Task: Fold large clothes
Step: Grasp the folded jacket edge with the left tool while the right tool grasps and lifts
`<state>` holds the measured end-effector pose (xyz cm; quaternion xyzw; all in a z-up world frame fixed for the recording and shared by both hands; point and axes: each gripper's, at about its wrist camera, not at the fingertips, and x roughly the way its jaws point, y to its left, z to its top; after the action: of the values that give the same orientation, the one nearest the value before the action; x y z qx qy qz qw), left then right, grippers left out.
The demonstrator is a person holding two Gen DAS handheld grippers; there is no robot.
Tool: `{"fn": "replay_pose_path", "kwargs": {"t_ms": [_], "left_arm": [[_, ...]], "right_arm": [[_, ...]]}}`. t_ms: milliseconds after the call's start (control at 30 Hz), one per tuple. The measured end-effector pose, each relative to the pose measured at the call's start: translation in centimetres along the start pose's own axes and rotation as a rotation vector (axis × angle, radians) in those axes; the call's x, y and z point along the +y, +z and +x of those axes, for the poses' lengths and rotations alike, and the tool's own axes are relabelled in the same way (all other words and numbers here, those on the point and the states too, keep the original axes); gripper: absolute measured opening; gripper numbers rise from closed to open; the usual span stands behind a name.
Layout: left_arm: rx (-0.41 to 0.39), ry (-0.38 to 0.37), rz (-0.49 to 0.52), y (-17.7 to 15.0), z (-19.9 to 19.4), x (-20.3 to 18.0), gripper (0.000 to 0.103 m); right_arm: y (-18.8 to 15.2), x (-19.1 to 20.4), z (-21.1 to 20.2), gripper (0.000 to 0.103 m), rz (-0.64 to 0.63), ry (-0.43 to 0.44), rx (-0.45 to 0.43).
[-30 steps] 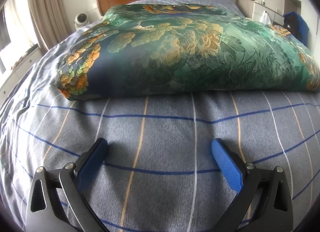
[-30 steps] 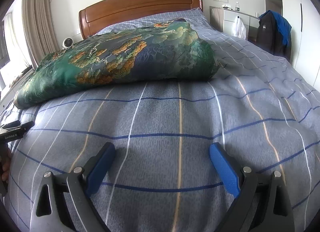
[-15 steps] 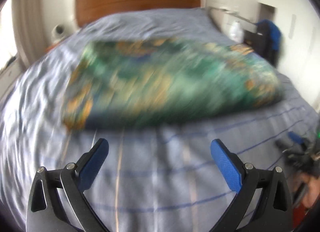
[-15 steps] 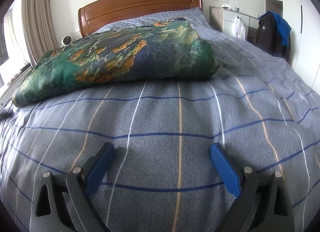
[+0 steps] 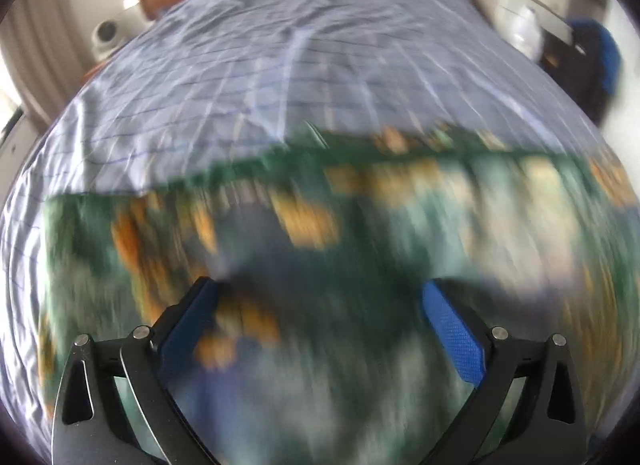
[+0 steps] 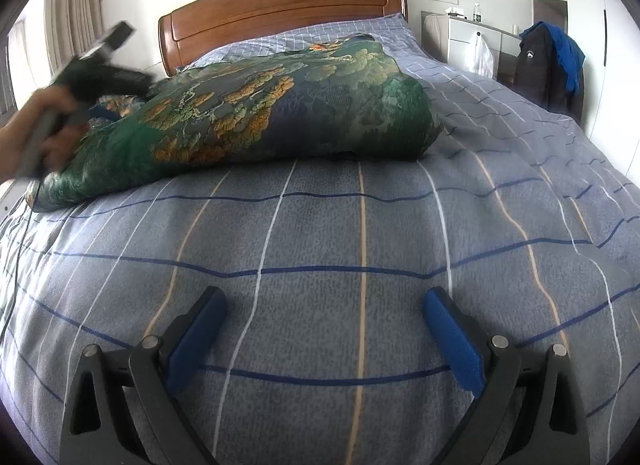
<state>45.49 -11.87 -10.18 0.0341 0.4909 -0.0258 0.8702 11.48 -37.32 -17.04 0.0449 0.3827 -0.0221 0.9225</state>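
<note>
Both pairs of jaws stand spread wide with nothing between them. The left gripper hangs directly over the folded green garment, its blue pads apart above the cloth; the left wrist view is heavily smeared, so whether the fingertips touch the fabric cannot be told. In the right wrist view the same left gripper shows as a blurred dark shape held in a person's hand at the garment's left end, towards the headboard side.

The right gripper sits low over the bare striped bedspread, on the foot side of the garment and well apart from it, its blue pads released.

The garment, a bulky green piece with gold and orange patterning, lies folded into a thick bundle across the middle of the bedspread, between the right gripper and the wooden headboard. Its right end is rounded and plump; its left end tapers flat near the edge of the bed.

Beyond the garment's right end, off the bed, stand a white cabinet and a dark jacket with a blue lining. Beyond its left end hangs a curtain.
</note>
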Motion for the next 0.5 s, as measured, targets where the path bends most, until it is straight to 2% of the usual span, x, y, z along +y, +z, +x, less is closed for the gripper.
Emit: {"fn": "replay_pose_path", "kwargs": {"t_ms": [100, 200, 333, 500], "left_arm": [[0.012, 0.036, -0.04, 1.8, 1.5, 0.9, 0.103], [-0.012, 0.031, -0.023, 1.1, 0.6, 0.8, 0.101], [-0.054, -0.048, 0.069, -1.9, -2.8, -0.2, 0.101], [-0.046, -0.076, 0.219, -7.8, -6.0, -0.8, 0.101]], "right_arm": [[0.0, 0.0, 0.1, 0.099, -0.001, 0.005, 0.004], [0.0, 0.0, 0.1, 0.1, -0.002, 0.006, 0.006], [0.2, -0.1, 0.3, 0.1, -0.001, 0.007, 0.007], [0.3, -0.1, 0.3, 0.1, -0.002, 0.007, 0.008]]}}
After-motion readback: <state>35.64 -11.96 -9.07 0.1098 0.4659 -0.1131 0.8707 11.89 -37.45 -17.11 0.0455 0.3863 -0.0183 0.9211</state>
